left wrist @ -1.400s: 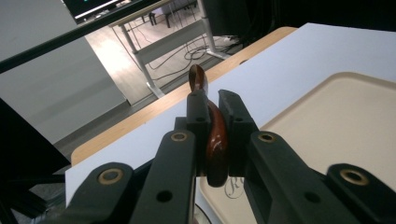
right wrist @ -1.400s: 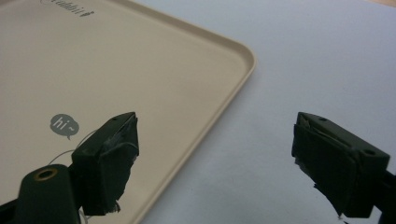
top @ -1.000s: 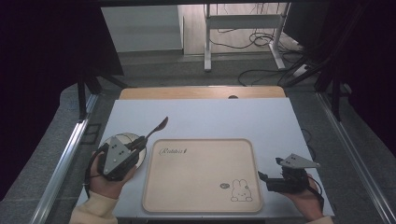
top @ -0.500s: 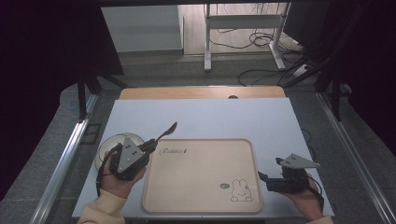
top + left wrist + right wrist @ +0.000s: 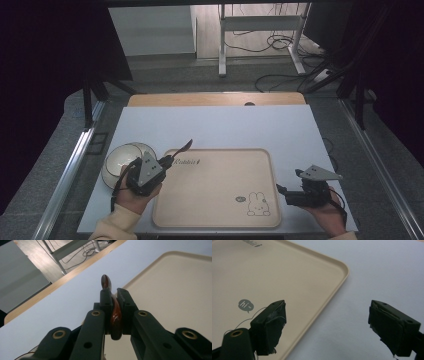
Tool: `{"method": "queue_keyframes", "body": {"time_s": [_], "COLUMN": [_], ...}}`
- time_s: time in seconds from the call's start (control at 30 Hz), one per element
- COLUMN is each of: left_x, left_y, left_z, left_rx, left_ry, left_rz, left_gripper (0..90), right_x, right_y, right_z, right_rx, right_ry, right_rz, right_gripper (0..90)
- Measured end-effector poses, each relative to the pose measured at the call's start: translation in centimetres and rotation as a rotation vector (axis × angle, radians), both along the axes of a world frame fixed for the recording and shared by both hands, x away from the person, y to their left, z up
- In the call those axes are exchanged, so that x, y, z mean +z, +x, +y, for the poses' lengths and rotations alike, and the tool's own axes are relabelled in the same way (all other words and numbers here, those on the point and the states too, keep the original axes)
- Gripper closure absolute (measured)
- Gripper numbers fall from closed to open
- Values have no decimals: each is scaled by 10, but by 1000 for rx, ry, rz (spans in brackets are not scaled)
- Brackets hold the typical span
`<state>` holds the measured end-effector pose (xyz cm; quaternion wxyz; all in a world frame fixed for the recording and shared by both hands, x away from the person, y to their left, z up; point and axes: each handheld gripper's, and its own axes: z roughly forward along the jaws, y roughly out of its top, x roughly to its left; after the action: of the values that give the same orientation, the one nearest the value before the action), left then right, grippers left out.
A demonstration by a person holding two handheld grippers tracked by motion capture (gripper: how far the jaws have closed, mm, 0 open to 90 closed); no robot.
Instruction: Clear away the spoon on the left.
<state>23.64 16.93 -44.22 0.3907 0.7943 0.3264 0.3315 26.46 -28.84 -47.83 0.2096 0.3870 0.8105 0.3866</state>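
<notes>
Smooth pale table point(image 5: 225, 130); left tool point(image 5: 113, 293) clamps glossy curved spoon point(image 5: 115, 312).

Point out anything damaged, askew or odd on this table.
The black padding on the right claw looks torn and ragged at its edges. Otherwise nothing stands out: the beige rabbit-print tray lies square and the white bowl sits upright beside it.
</notes>
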Motion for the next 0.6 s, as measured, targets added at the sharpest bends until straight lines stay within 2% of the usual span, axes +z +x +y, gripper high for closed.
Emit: {"method": "queue_keyframes", "body": {"time_s": [0.2, 0.6], "left_x": [-7, -18], "left_y": [0, 2], "left_z": [-5, -8], "left_rx": [-5, -7], "left_ry": [31, 57], "left_rz": [14, 41], "left_gripper": [845, 844], "right_x": [0, 0], "right_y": [0, 0], "right_z": [0, 0], "right_rx": [1, 2], "right_ry": [0, -3], "right_rz": [1, 4], "right_gripper": [154, 153]}}
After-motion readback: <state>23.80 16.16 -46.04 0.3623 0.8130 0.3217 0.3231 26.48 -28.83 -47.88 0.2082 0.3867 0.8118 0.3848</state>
